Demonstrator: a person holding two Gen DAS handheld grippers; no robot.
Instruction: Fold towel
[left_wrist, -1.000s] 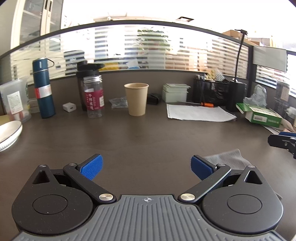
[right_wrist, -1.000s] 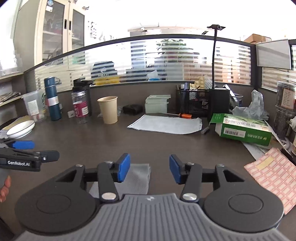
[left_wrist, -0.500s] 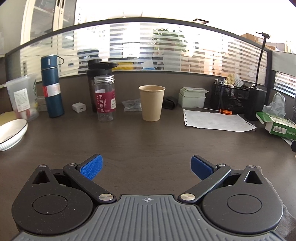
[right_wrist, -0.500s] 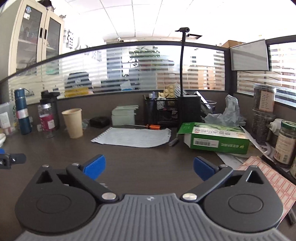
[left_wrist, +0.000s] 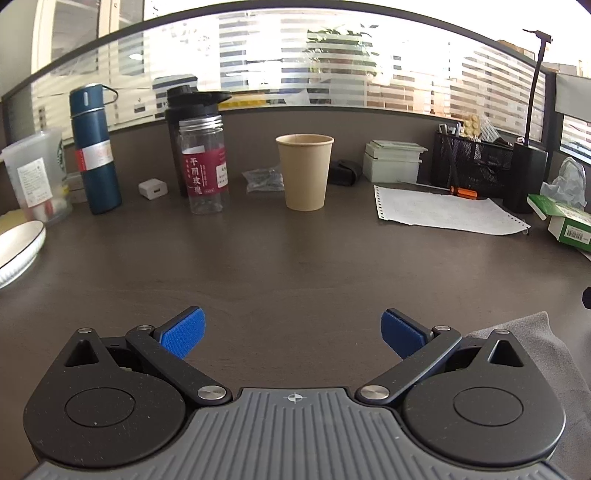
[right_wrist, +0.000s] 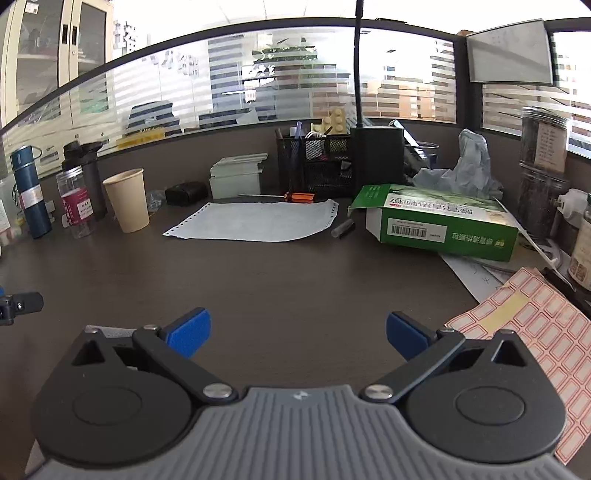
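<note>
While jaws gape, towel borders left gripper.

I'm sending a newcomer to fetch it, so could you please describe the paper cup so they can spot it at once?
Look along the back of the dark desk, below the striped glass partition. The paper cup stands upright between a clear jar with a red label and a white perforated sheet. It is the only plain tan, lidless container there.

Both wrist cams sit low over the desk, facing 12 o'clock toward the partition. Both catch the paper cup and the sheet of paper.
</note>
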